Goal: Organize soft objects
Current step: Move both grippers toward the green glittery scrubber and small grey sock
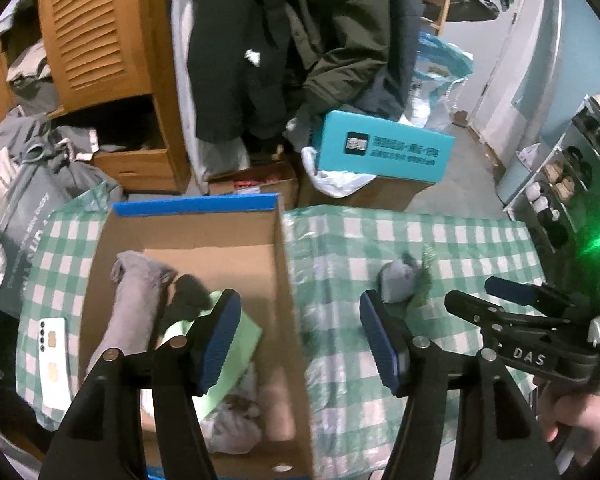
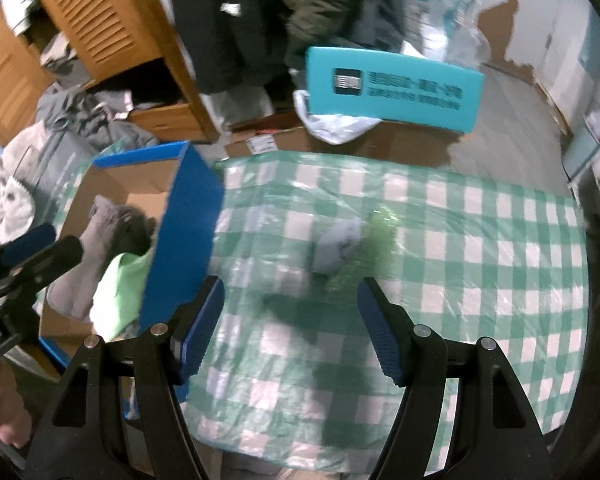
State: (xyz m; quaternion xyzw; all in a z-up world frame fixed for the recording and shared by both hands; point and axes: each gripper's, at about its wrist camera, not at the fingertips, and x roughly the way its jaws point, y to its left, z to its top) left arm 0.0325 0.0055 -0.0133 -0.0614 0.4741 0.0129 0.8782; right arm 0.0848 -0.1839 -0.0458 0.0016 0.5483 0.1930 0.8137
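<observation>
Cardboard box [image 1: 188,236] holding soft things on our checked tabletop [image 2: 460,240].
We hold both tongs, left [image 1: 300,340] and right [image 2: 290,328], open and empty; a grey sock [image 2: 336,248] lies ahead.

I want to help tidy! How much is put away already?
Done: several soft things lie in the box. In hand: nothing; the left gripper and right gripper are both open. Left: a grey sock and a green bit on the cloth.
</observation>
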